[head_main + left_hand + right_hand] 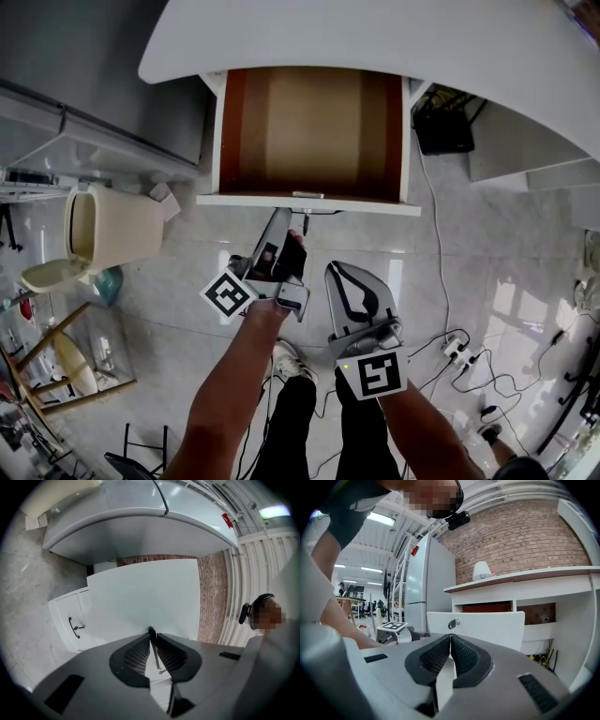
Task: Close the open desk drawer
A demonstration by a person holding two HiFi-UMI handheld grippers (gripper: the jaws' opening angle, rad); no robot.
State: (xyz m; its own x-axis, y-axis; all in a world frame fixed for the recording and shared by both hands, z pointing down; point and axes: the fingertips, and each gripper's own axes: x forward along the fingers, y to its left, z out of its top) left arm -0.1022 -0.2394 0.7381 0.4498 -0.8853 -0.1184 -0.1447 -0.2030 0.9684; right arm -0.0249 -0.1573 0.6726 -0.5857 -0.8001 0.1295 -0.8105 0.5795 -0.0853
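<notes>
The desk drawer [309, 122] stands pulled out under the white desktop [375, 37], its brown inside bare. Its white front panel [309, 200] faces me and carries a small key [453, 623] in the lock. My left gripper [286, 220] points at that panel just below its middle, tips close to it; whether they touch is unclear. In the left gripper view the panel [145, 597] fills the centre, and the left gripper [151, 632] has its jaws all but together, gripping nothing I can make out. My right gripper [339, 270] hangs back, shut and empty, facing the panel [487, 627].
A beige bin [112, 225] stands on the tiled floor left of the drawer. Under the desk at right are a black box [442, 127], cables and a power strip [455, 349]. A wooden rack [66, 356] is at lower left. A tall fridge [426, 588] stands left of the desk.
</notes>
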